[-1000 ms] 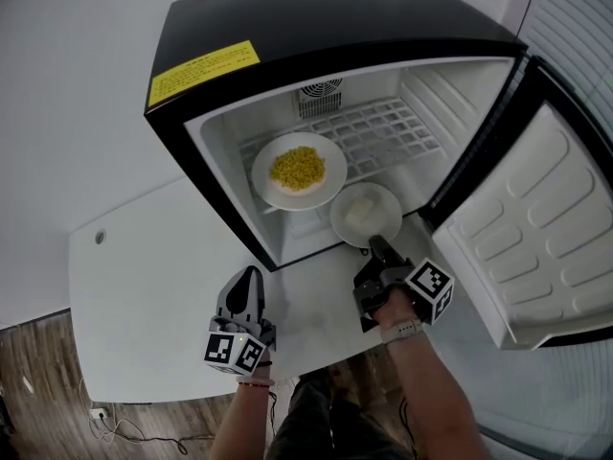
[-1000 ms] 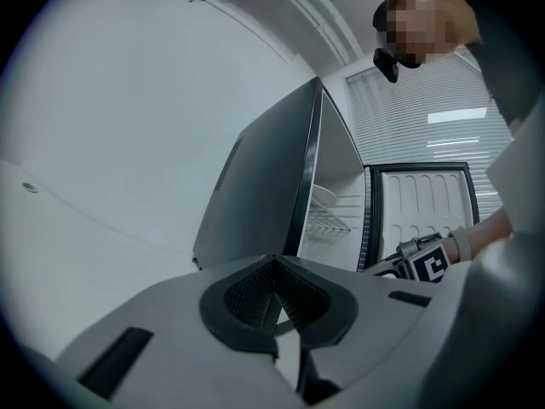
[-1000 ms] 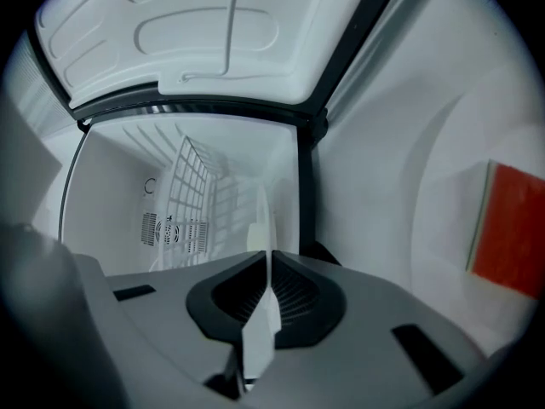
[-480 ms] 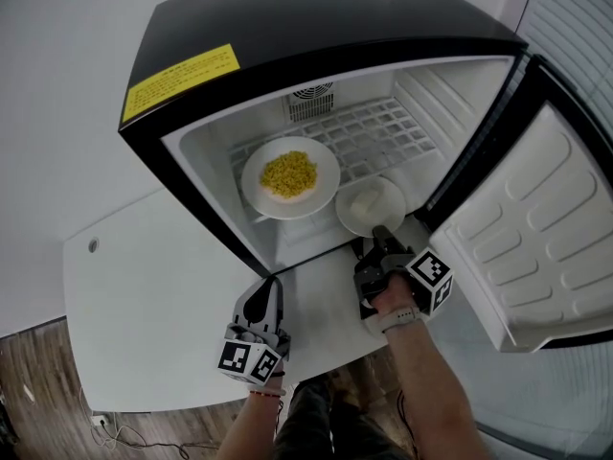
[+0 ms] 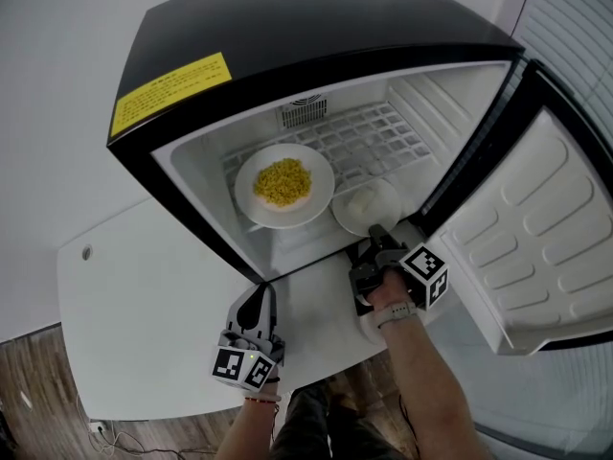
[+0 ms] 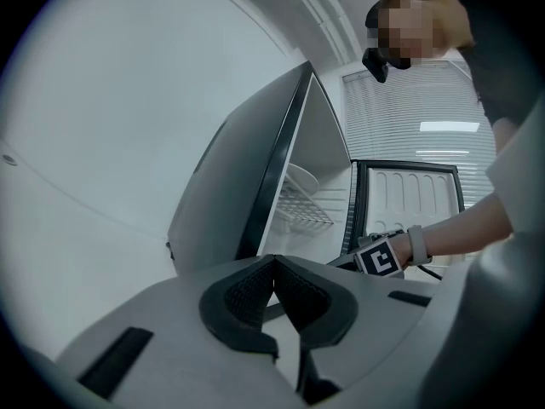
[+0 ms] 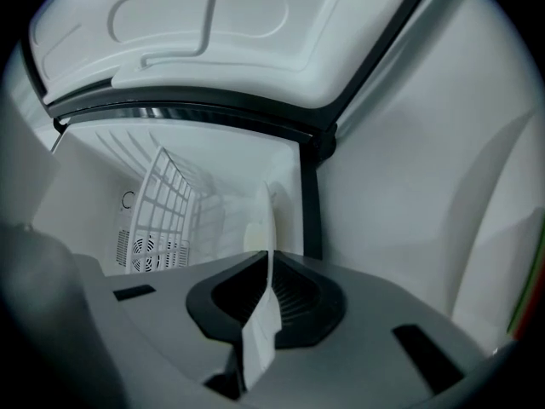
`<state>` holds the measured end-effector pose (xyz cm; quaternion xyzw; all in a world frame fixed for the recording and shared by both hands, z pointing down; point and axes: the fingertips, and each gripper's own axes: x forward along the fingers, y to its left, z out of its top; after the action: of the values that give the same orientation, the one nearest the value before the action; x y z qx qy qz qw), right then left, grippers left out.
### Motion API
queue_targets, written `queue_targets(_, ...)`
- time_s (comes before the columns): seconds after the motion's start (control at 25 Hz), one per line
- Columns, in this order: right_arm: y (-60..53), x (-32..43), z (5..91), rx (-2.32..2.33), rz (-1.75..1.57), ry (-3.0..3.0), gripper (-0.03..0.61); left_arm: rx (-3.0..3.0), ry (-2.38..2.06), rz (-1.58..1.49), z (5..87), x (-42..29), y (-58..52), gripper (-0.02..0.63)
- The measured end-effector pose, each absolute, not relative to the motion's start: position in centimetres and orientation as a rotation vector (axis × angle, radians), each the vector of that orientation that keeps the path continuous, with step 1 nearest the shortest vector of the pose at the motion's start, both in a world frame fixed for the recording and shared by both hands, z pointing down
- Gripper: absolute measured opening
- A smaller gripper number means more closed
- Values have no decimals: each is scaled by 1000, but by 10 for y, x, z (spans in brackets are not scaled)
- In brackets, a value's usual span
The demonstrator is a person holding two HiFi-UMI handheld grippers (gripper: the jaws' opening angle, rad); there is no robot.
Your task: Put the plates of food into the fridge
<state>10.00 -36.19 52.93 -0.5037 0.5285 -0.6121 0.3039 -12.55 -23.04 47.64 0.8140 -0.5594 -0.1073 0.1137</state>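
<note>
Small plate (image 5: 363, 204) slid inward, maybe touching corn plate (image 5: 284, 186); bare rack (image 5: 369, 142) beyond.

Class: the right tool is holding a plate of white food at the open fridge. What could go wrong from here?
1. The right tool pinches the plate of white food only by its near rim, so the plate could tilt or slip and spill.
2. That plate is close beside the plate of corn on the wire shelf; pushing it deeper might knock the corn plate.
</note>
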Motion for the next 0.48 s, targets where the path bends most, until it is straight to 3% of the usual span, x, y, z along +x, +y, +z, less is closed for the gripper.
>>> queue_targets(0.48,-371,104,532,-1537,-1612,1544,26,2371,-1650,-346,477,-136,-228,6)
